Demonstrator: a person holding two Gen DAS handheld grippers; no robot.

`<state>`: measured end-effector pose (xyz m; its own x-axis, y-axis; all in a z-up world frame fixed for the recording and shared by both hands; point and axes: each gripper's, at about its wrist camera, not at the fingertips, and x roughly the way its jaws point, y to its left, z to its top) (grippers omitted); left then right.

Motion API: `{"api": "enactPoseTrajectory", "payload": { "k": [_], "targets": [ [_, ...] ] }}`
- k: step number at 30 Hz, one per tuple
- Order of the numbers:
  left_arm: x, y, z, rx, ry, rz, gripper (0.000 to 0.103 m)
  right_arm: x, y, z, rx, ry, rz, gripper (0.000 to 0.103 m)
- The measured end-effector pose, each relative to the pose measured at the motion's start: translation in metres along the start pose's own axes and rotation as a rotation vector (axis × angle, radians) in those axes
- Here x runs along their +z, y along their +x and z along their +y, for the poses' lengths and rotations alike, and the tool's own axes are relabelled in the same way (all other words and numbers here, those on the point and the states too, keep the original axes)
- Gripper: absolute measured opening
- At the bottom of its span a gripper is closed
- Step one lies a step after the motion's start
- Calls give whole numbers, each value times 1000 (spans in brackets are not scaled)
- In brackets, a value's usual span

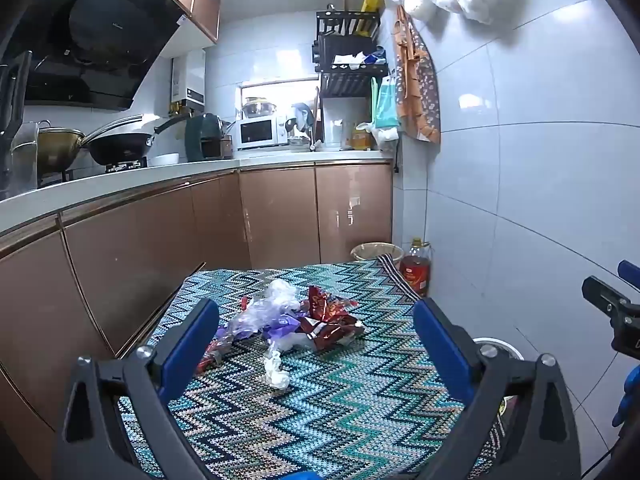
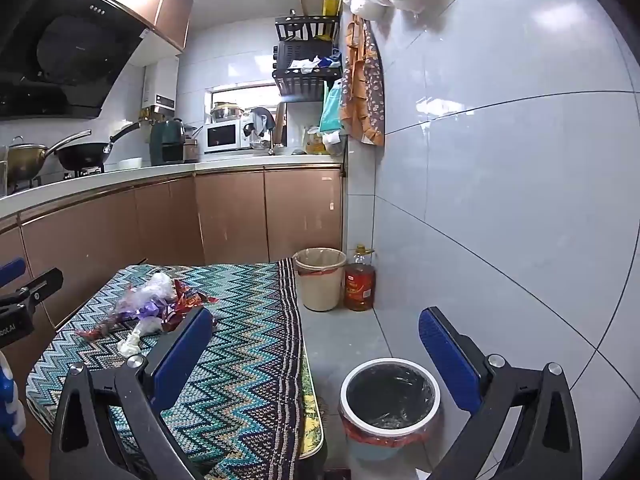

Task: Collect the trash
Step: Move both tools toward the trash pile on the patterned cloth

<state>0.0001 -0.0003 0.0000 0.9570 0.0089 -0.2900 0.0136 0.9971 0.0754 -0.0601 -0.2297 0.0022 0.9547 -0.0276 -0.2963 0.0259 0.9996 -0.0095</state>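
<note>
In the left wrist view, the left tool (image 1: 316, 334) hangs with its blue-padded jaws spread wide and nothing between them, aimed at a heap of trash lying on the zigzag-patterned woven cloth covering the counter (image 1: 360, 412): a crumpled clear and purple plastic bag (image 1: 266, 312) at about 11 o'clock of the heap, a torn red foil snack wrapper (image 1: 330, 320) touching it at 2 o'clock, and a small wad of white tissue (image 1: 275, 372) just beside them at 6 o'clock. Because the pieces overlap, a pinch on the light plastic would likely drag or flick its neighbours, and the loose cloth could bunch up under the pads. In the right wrist view, the right tool (image 2: 316, 344) is likewise spread and empty, over the counter's right edge, with the round white-rimmed bin lined in black plastic (image 2: 390, 400) on the floor at 5 o'clock. The bin sits below and apart from the counter, so a weakly held scrap could flutter down beside it.
</note>
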Motion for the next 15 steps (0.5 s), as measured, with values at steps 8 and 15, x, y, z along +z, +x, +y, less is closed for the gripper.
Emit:
{"api": "enactPoseTrajectory", "payload": {
  "k": [8, 15],
  "targets": [
    [3, 2, 7, -10, -40, -10, 98, 0, -2, -5, 9, 1, 21, 103],
    [2, -5, 10, -2, -36, -29, 98, -1, -3, -4, 2, -11, 19, 103]
  ]
}}
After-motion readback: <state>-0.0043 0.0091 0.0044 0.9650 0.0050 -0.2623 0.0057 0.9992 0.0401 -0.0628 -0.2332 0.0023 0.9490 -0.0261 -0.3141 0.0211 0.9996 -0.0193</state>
